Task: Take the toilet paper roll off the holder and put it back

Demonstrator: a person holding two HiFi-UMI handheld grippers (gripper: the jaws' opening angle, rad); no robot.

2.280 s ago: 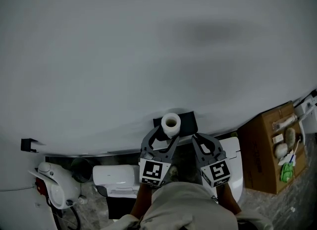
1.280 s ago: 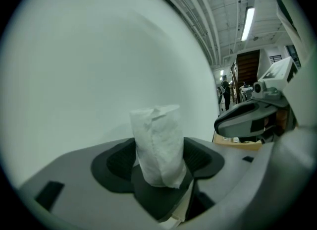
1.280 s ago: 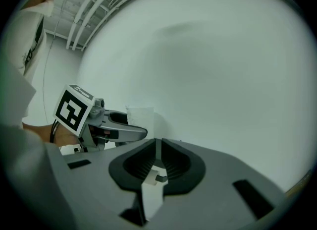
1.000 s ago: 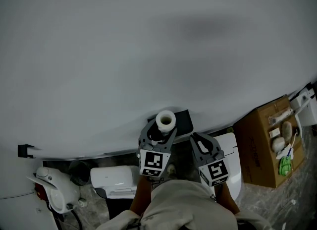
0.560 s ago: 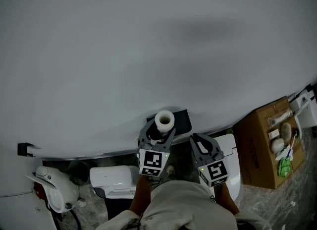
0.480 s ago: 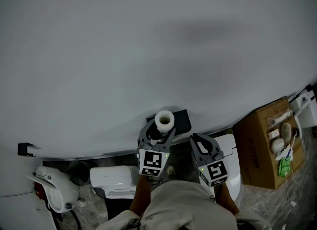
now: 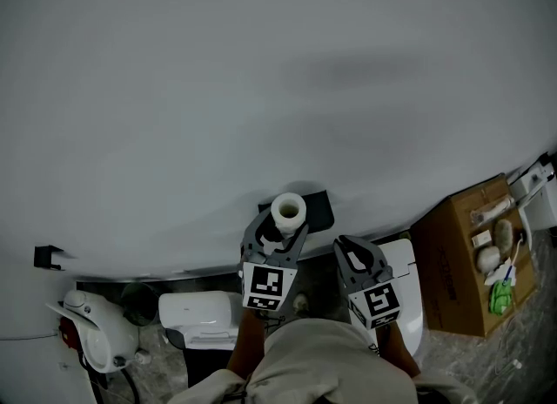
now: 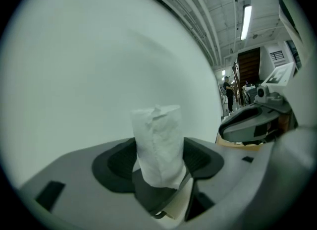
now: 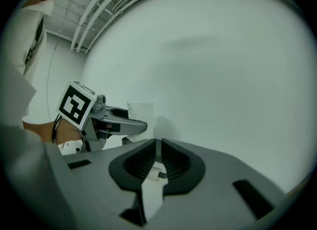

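A white toilet paper roll [image 7: 288, 212] stands upright with its open core facing up, right in front of the black holder plate [image 7: 318, 212] on the grey wall. My left gripper [image 7: 283, 225] is shut on the roll. In the left gripper view the roll [image 8: 157, 144] rises between the two dark pads. My right gripper [image 7: 350, 251] hangs just right of it, below the holder, shut with nothing held. Its pads [image 9: 173, 164] meet in the right gripper view, where the left gripper [image 9: 116, 125] and the roll [image 9: 140, 110] show at the left. The holder's bar is hidden.
An open cardboard box [image 7: 463, 263] with small items stands at the right. A white toilet [image 7: 405, 282] lies below the right gripper. A white box [image 7: 198, 310] and a white appliance [image 7: 94, 328] sit on the floor at the lower left. A small black bracket [image 7: 49, 256] juts from the wall.
The head view has shifted slightly. Both grippers and the roll keep their places relative to the holder.
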